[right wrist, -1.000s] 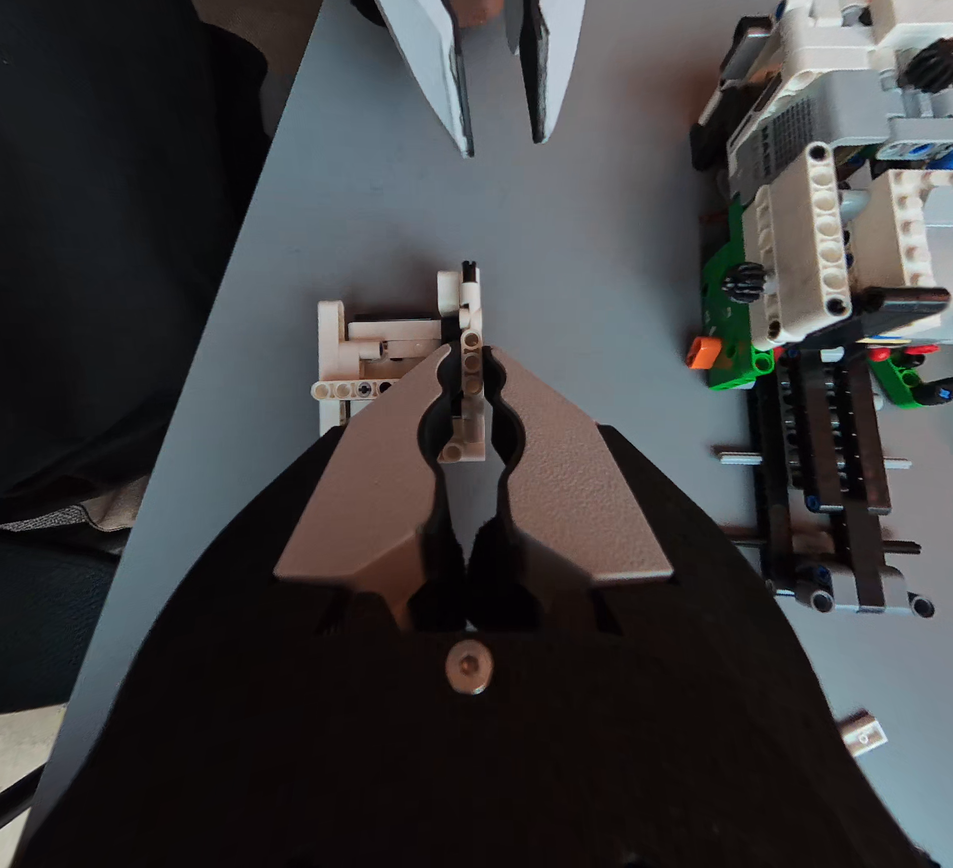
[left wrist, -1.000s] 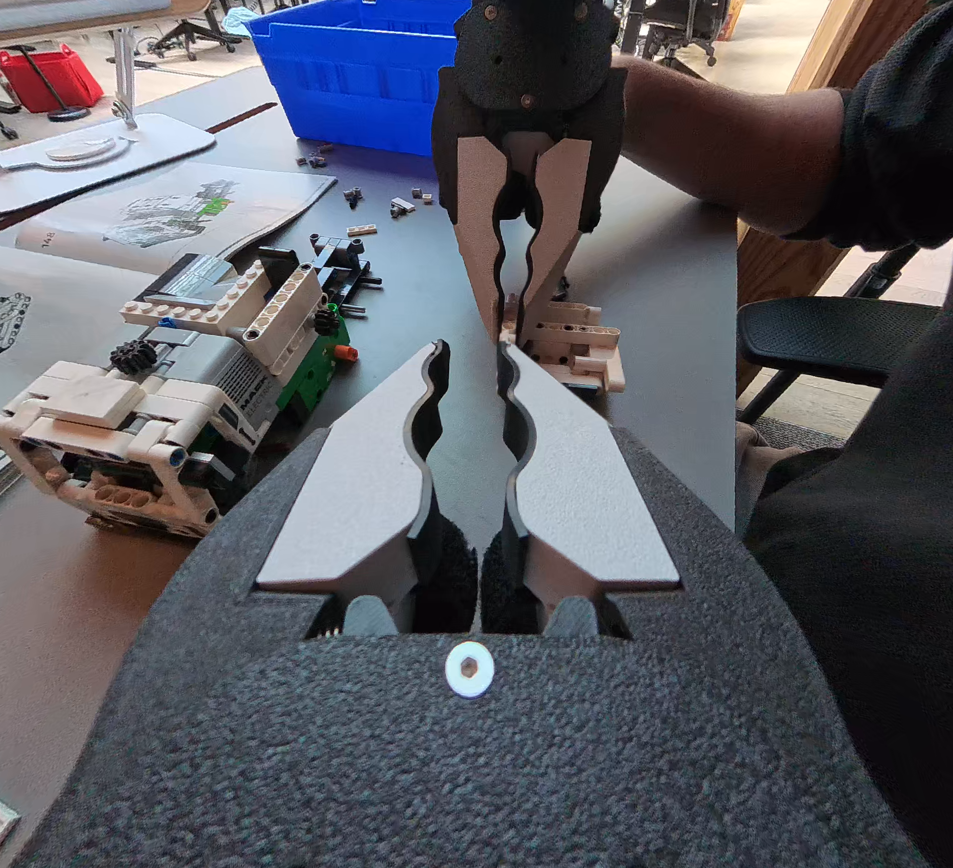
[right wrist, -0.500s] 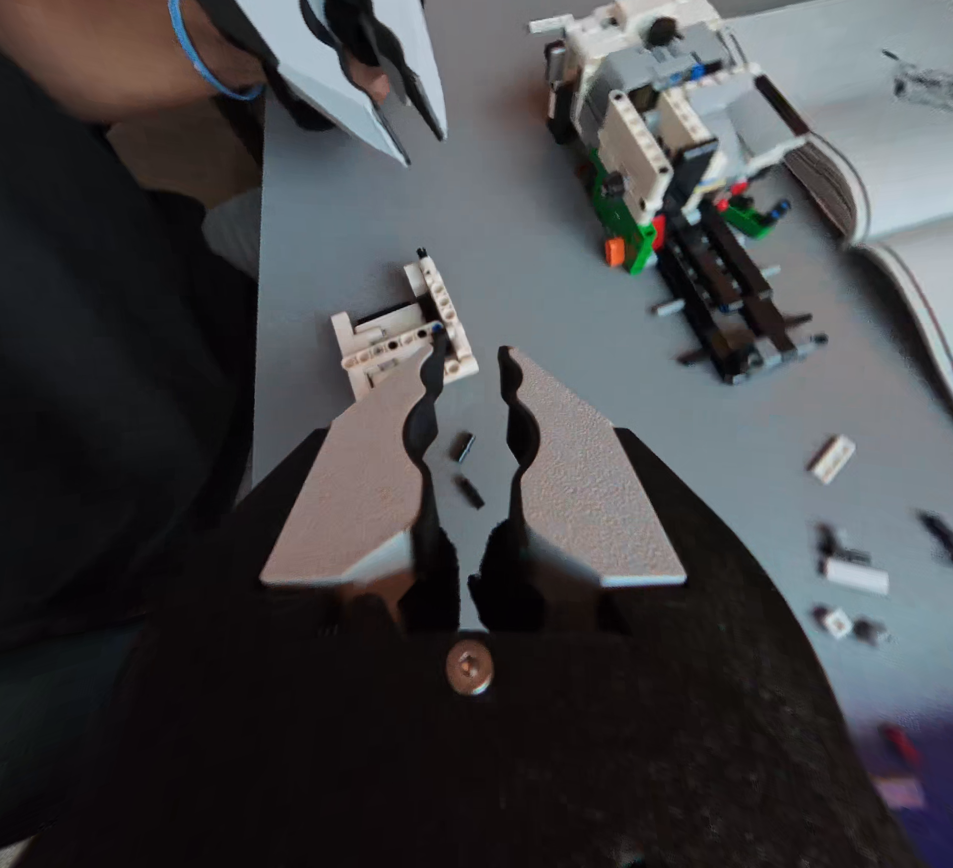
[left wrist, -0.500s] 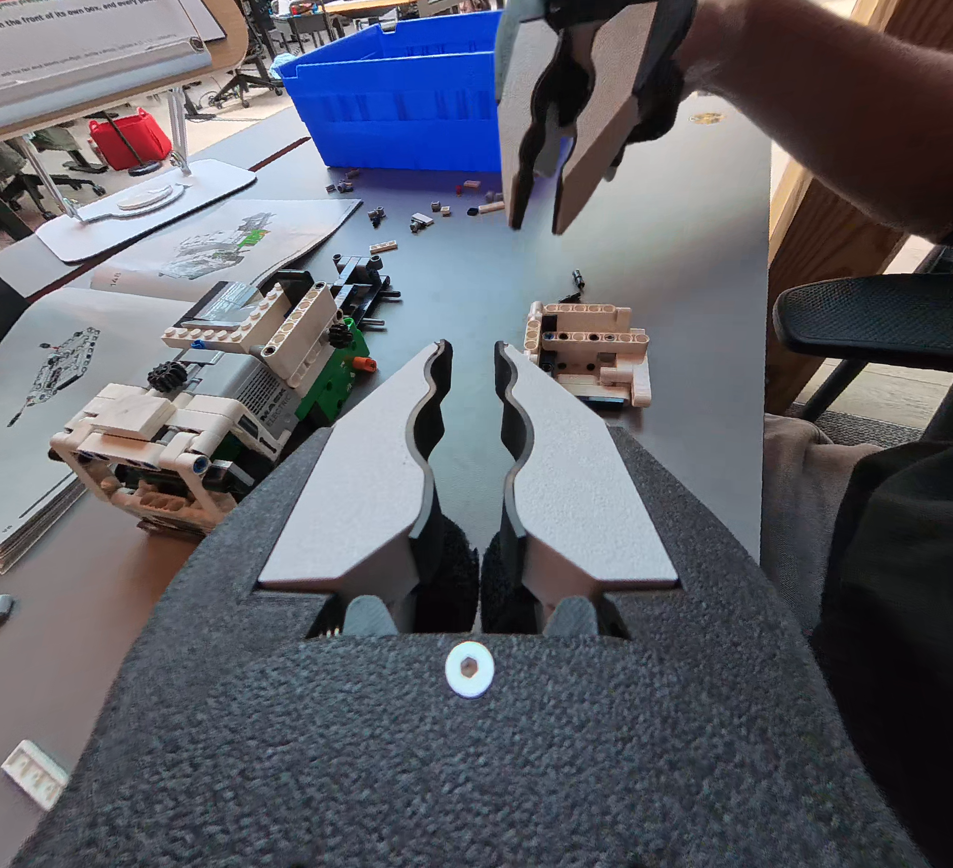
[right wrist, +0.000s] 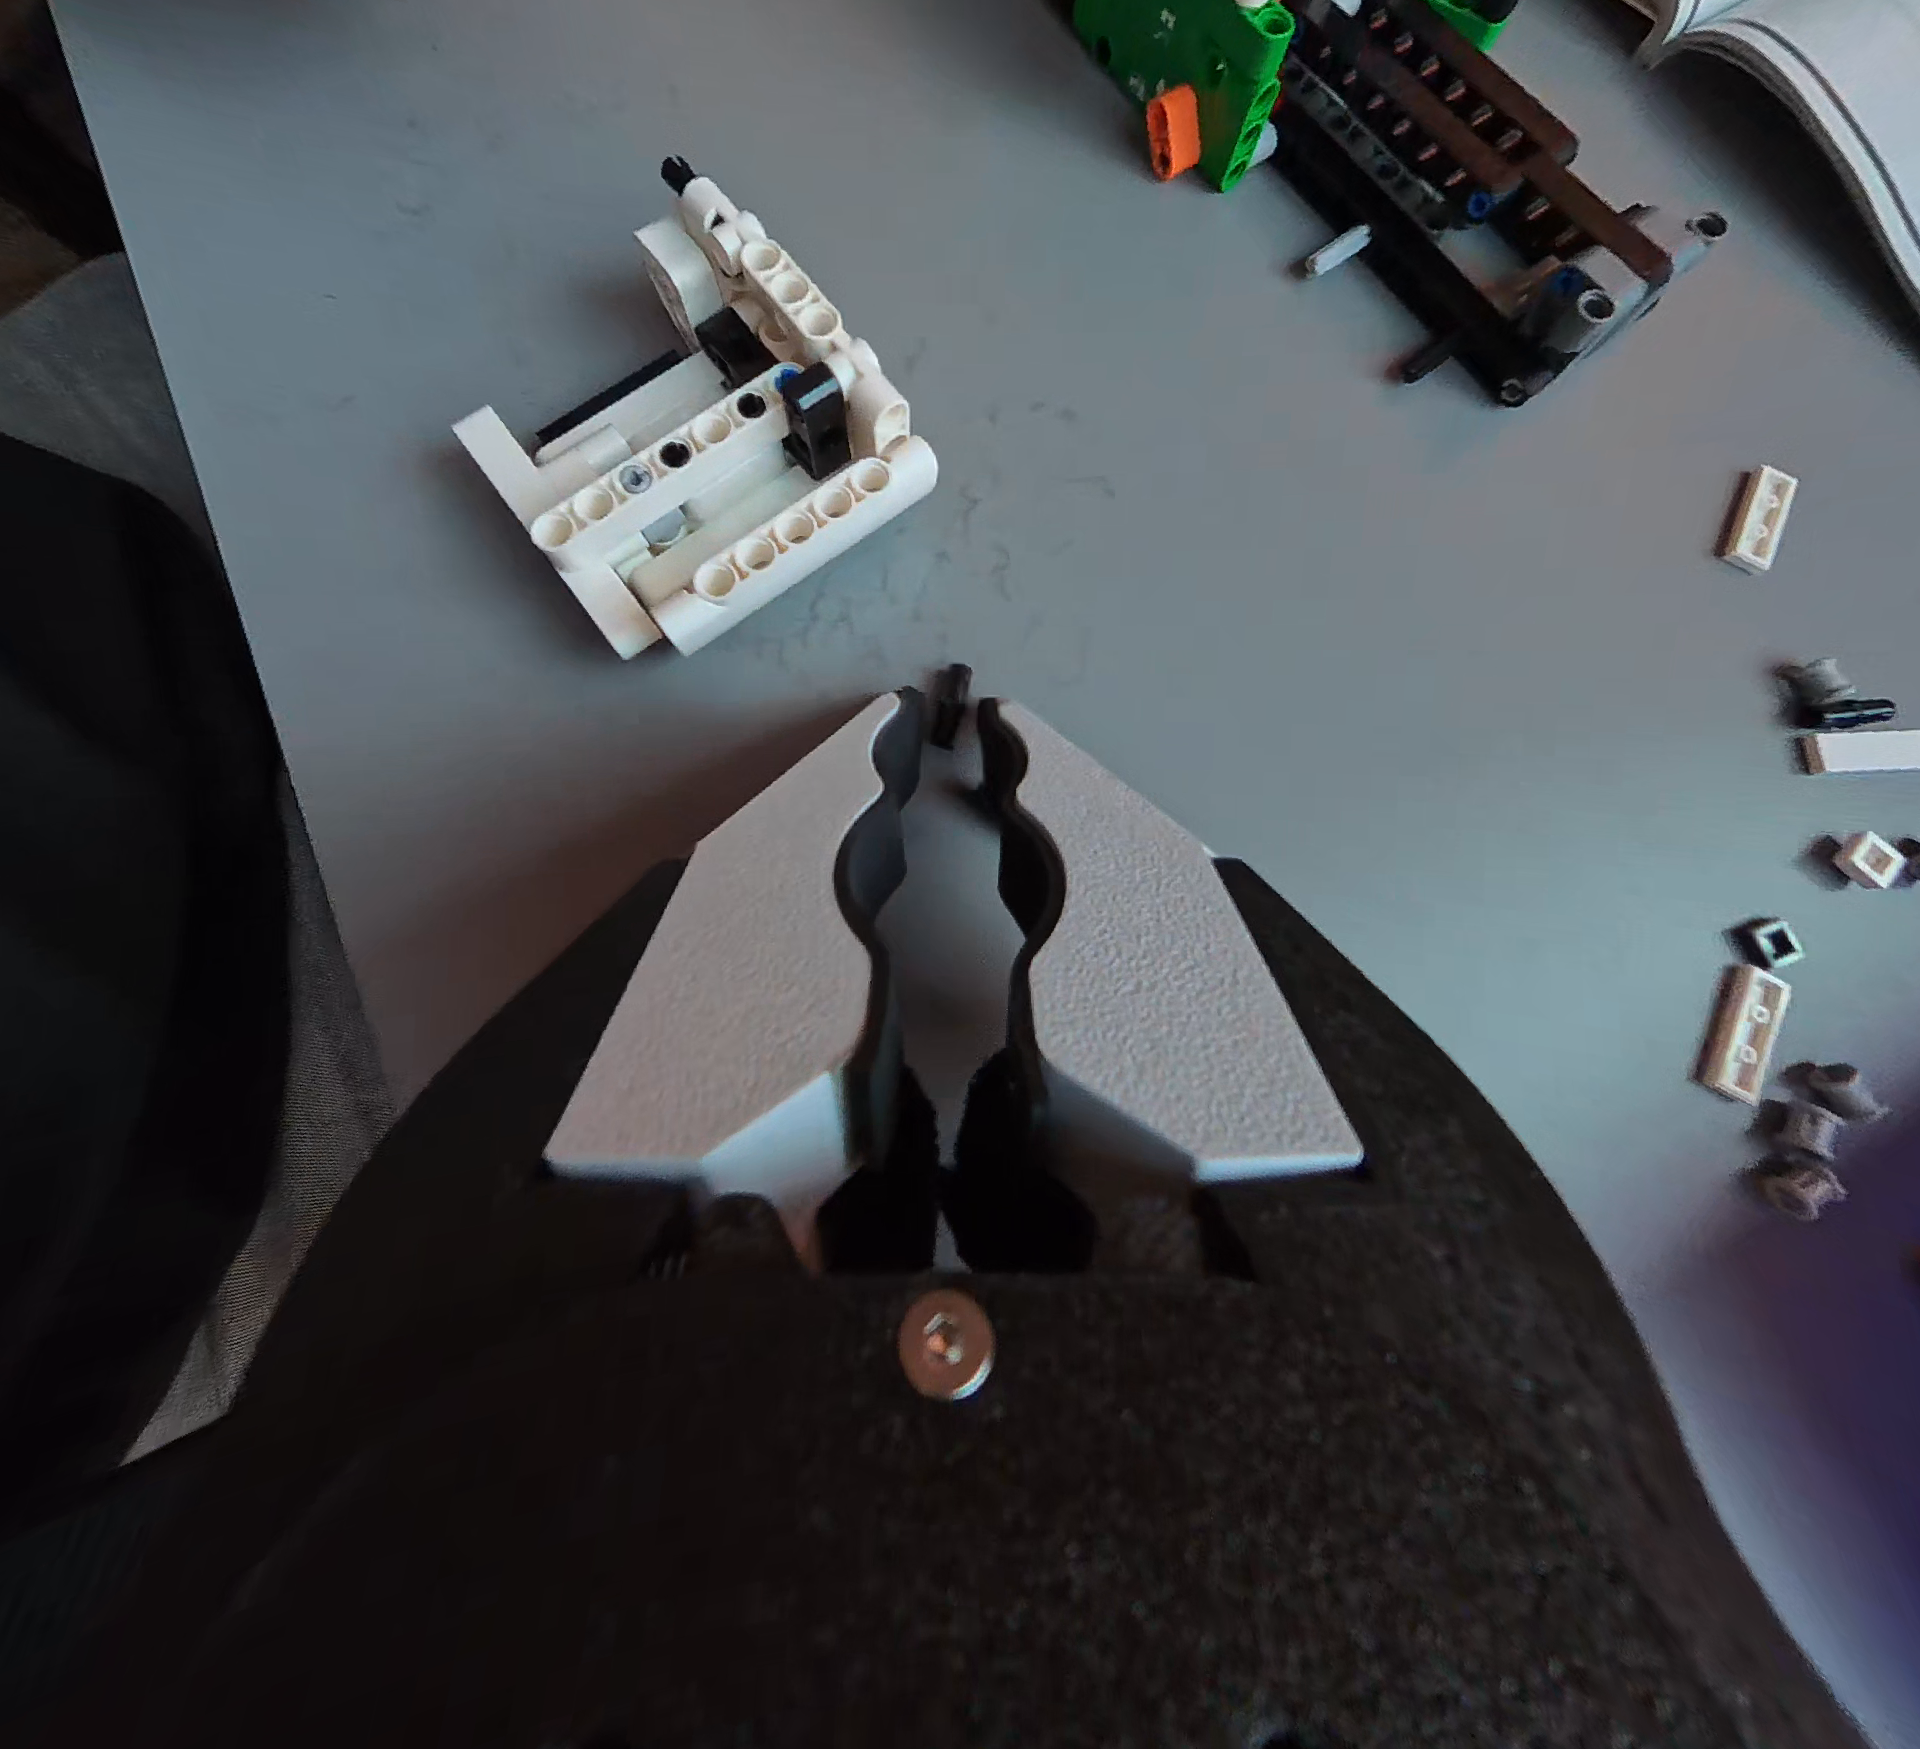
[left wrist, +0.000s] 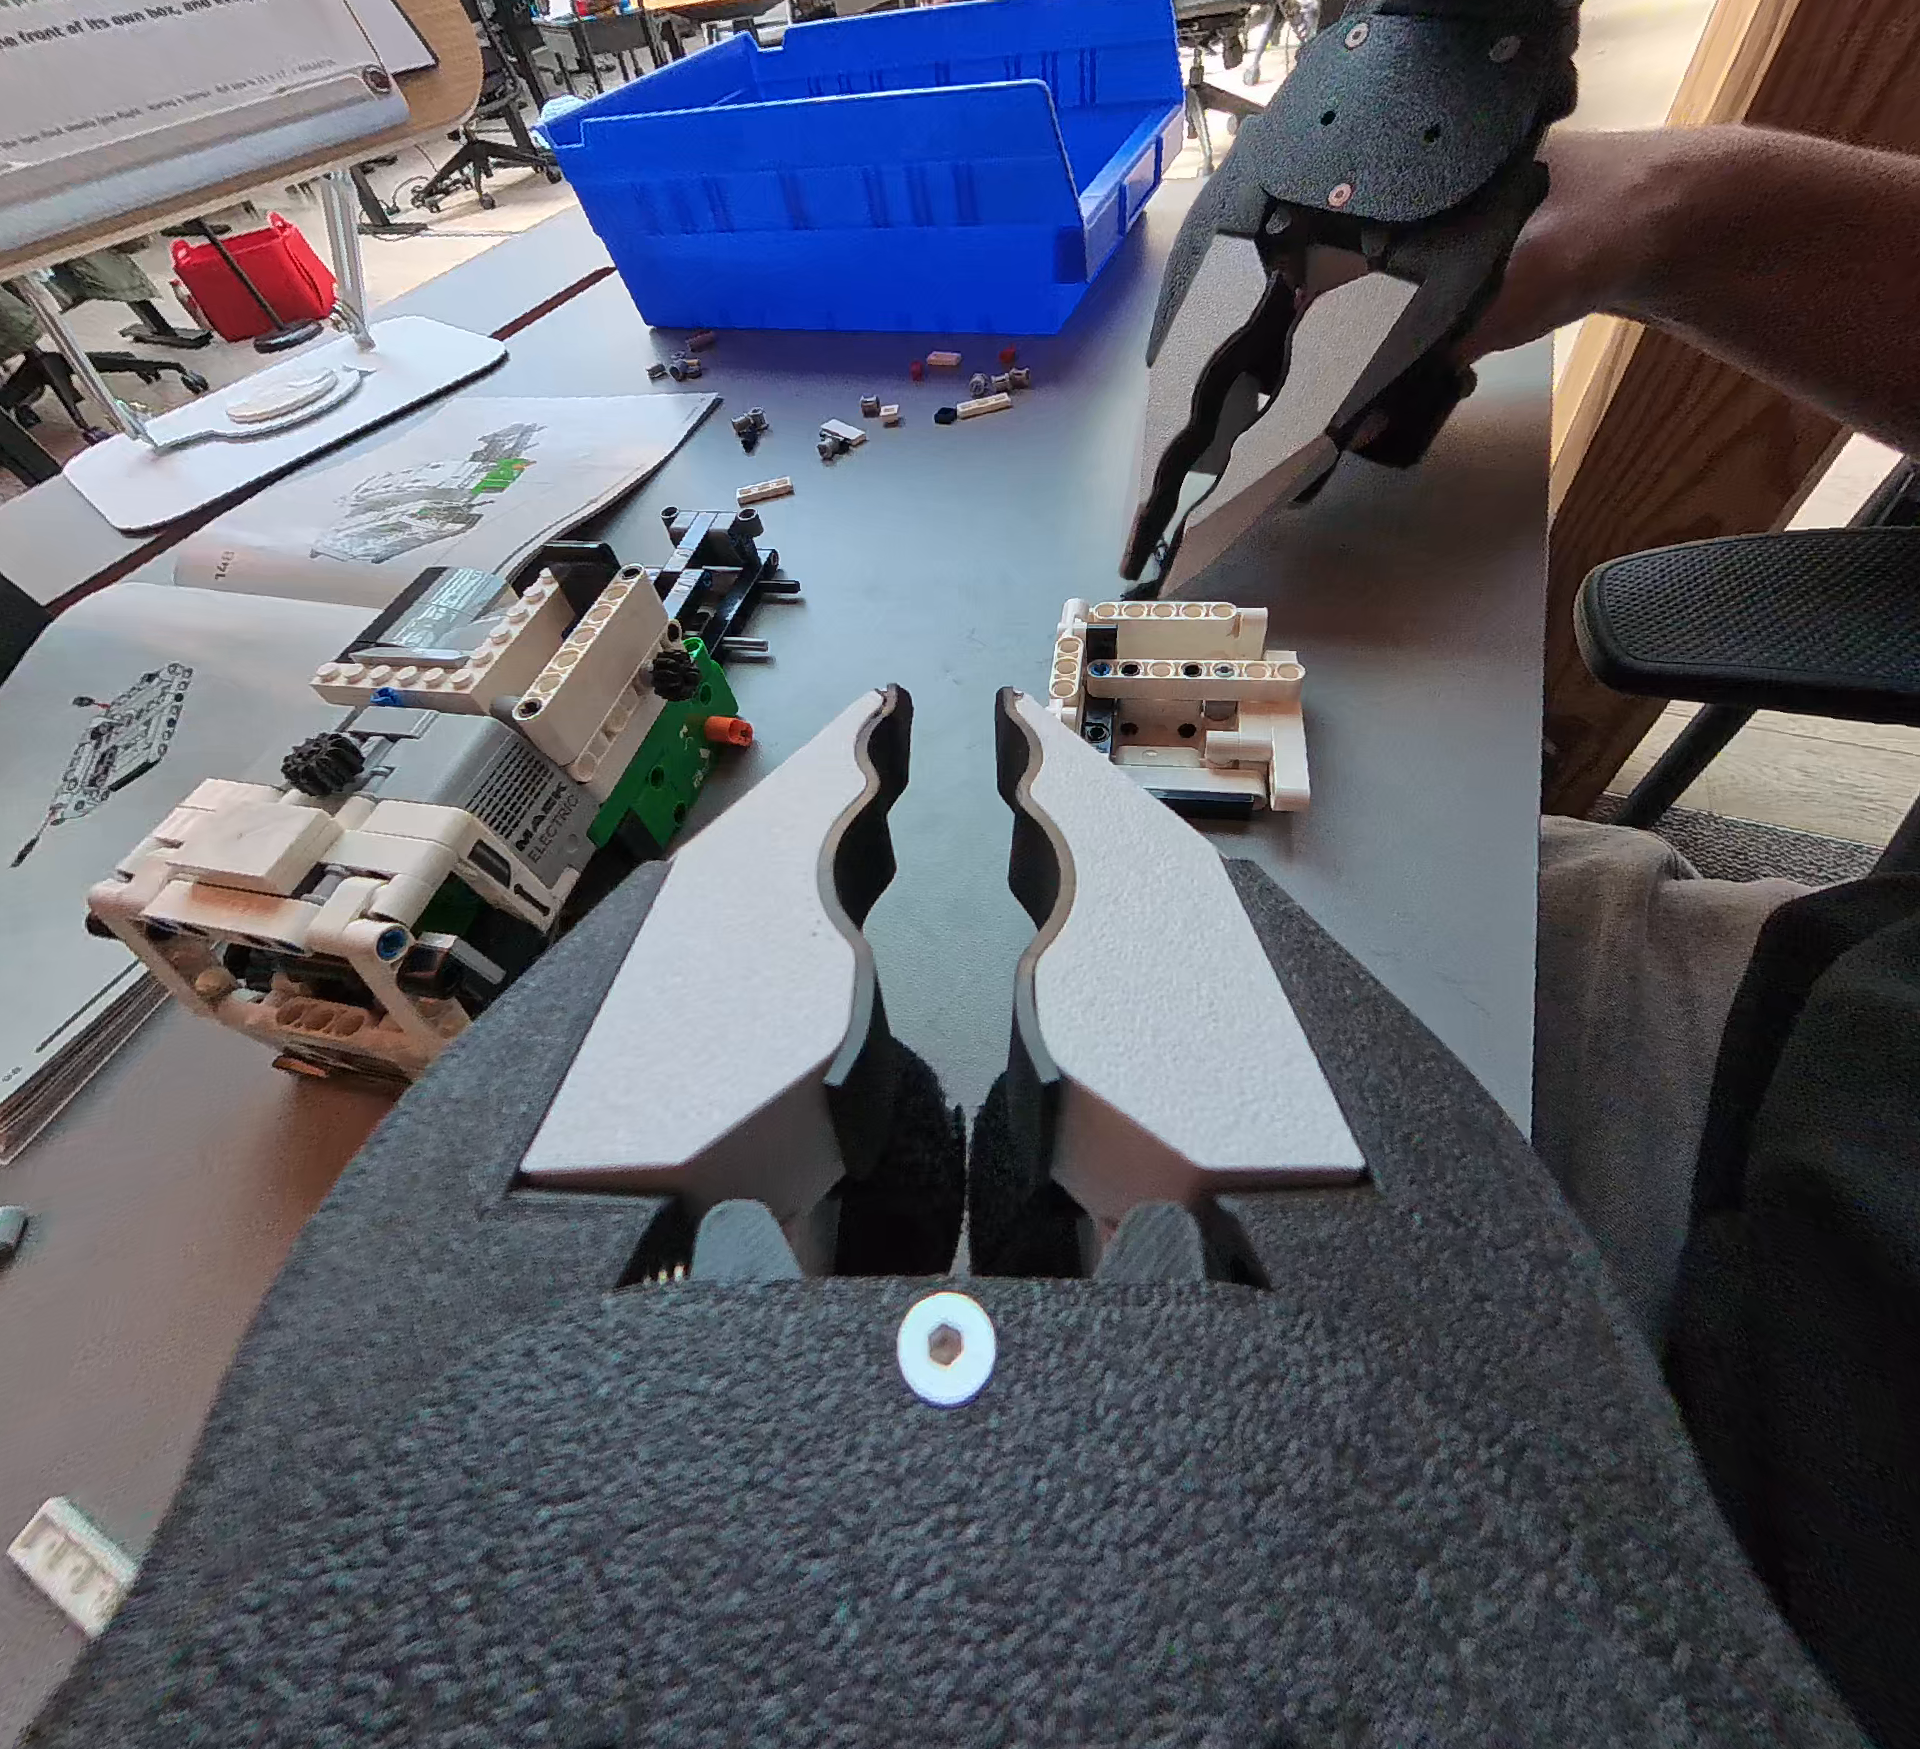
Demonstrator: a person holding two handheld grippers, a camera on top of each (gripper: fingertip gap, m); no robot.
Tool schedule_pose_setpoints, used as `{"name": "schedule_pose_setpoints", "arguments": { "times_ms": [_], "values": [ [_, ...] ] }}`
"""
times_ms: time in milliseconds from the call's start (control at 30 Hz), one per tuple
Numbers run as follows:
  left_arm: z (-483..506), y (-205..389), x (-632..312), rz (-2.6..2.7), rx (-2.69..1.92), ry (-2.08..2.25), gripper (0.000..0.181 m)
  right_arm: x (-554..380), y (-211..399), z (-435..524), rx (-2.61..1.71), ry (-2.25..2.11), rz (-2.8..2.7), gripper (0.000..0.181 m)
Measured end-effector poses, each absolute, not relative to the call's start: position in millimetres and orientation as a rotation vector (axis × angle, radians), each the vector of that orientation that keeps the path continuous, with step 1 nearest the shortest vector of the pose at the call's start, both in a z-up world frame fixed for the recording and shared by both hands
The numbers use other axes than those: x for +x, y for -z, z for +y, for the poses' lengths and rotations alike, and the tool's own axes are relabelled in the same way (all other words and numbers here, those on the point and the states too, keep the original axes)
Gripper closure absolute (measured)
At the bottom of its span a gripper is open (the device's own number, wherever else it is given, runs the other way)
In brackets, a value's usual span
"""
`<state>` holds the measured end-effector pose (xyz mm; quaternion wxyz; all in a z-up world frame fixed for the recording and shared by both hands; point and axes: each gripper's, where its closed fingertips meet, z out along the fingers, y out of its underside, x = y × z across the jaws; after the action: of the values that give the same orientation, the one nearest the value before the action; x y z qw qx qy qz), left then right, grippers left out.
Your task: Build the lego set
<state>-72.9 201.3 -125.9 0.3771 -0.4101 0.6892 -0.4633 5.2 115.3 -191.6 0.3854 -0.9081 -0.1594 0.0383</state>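
A small white beam sub-assembly [left wrist: 1184, 712] lies on the grey table [left wrist: 935, 536], just right of my left gripper [left wrist: 951, 702], which is open, empty and held above the table. The sub-assembly also shows in the right wrist view [right wrist: 696, 463]. My right gripper [right wrist: 943, 710] is down at the table beyond it, its tips closed on a small black pin [right wrist: 949, 697]. It also shows in the left wrist view [left wrist: 1148, 556]. The part-built white and green truck [left wrist: 416, 795] stands to the left, with its black frame [right wrist: 1455, 172] behind.
A blue bin [left wrist: 883, 161] stands at the back. Several small loose parts [left wrist: 883, 406] lie in front of it and to the right in the right wrist view [right wrist: 1766, 972]. An open instruction book [left wrist: 312, 536] lies at the left. A chair armrest [left wrist: 1756, 619] is past the table's right edge. The tips of one gripper are about 15 centimeters away from the tips of the other.
My right gripper let go of the white sub-assembly, lifted away and came down behind it, narrowing around a black pin. My left gripper drew back a little and stayed open.
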Motion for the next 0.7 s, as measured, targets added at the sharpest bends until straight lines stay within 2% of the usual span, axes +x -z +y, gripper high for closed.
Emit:
{"name": "schedule_pose_setpoints", "arguments": {
  "times_ms": [33,200,333,400,500,700],
  "values": [
    [201,127,-73,1.766,-1.055,1.186,0.166,2,192,117,-2.309,-0.117,-0.405,0.173],
    [197,134,-69,1.818,-1.067,1.144,0.165,-4,183,119,-2.289,-0.11,-0.462,0.177],
    [167,117,-66,1.802,-1.053,1.304,0.167,-39,126,128,-2.022,-0.098,-0.558,0.178],
    [153,108,-65,1.8,-1.128,1.451,0.169,-54,103,131,-1.887,0.07,-0.64,0.178],
    [134,93,-69,1.786,-1.212,1.721,0.168,-67,99,133,-1.84,0.236,-0.719,0.178],
    [129,93,-74,1.776,-1.29,1.867,0.177,-76,96,137,-1.765,0.38,-0.79,0.178]
  ]
}}
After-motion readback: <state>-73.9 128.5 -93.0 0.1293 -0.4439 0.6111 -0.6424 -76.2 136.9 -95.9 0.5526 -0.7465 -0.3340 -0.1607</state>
